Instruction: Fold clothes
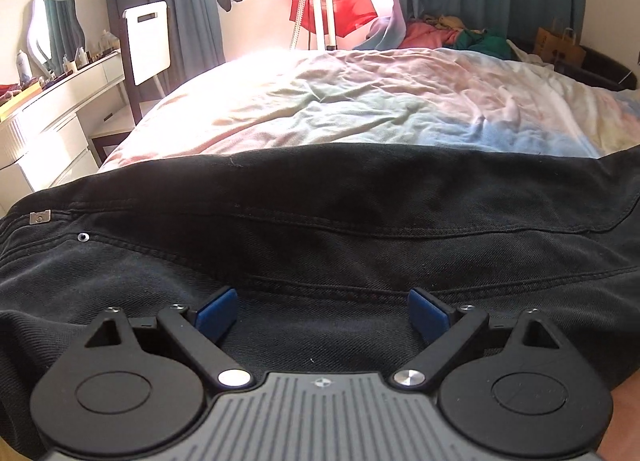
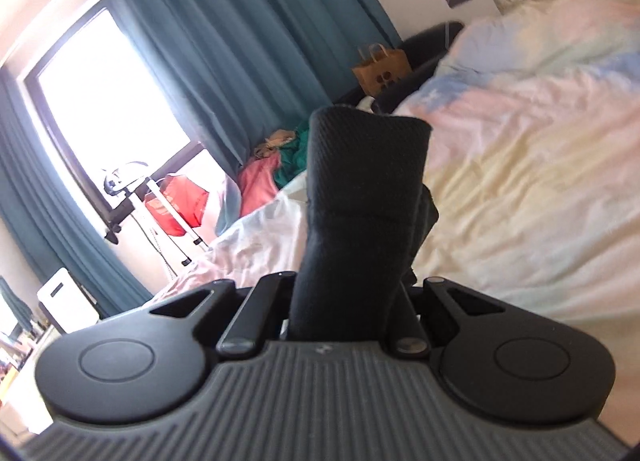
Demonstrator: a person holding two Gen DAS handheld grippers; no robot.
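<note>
Left wrist view: the left gripper [image 1: 322,311], its blue pads [image 1: 216,311] spread wide apart and holding nothing, hovers low over black jeans [image 1: 340,221] that fill the lower half of the frame. The garment's long axis runs left to right across the claw's line of sight, its seams horizontal, a metal button [image 1: 40,217] and rivet at far left marking the waistband end. Behind, a pastel bedspread [image 1: 360,101] reaches toward the window.

Right wrist view: the right gripper [image 2: 348,293] is clamped on a bunched fold of the same dark denim [image 2: 360,189], which rises up the centre of the frame, lifted off the bedspread [image 2: 520,165]. This claw looks set to carry the fold.
</note>
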